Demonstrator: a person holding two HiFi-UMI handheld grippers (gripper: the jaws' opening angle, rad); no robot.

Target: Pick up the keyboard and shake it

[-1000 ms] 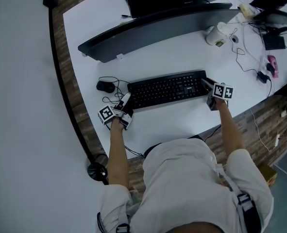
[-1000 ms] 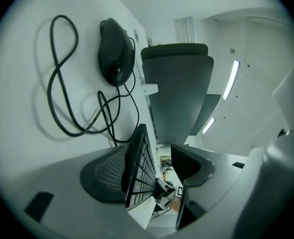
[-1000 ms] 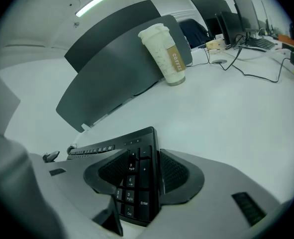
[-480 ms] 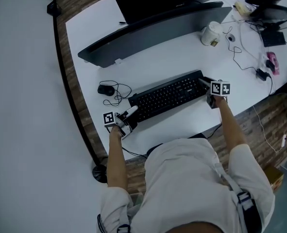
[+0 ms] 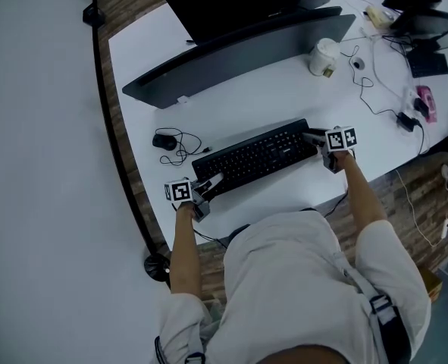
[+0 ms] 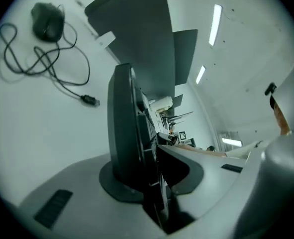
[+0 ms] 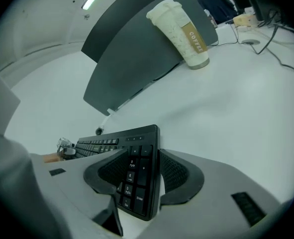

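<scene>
I am gripping the keyboard (image 5: 254,156) near the desk's (image 5: 284,89) front edge. The left gripper (image 5: 211,182), jaws just closing, is clamping its left end, and the right gripper (image 5: 313,137) its number-pad end. Only the gripper views are showing pad contact.

A black keyboard (image 5: 258,156) with white key legends sits in the pale grey jaws of the right gripper (image 7: 144,173), whose inner pads (image 7: 174,175) are dark grey with a fine mesh texture. The gripper's cube (image 5: 342,139) is white with black square markers. Under the gripper, the desk (image 5: 284,89) is plain white. Ahead of it stands a cream paper cup (image 7: 181,31) with a tan band lettered in white, against a dark grey curved panel (image 7: 132,54). Far to the gripper's left lies a black mouse (image 5: 164,139) with a black cable. To its right is a small pink object (image 5: 424,101), and behind it brown wood-grain floor (image 5: 428,180). The person's shirt (image 5: 284,279) is white.
</scene>
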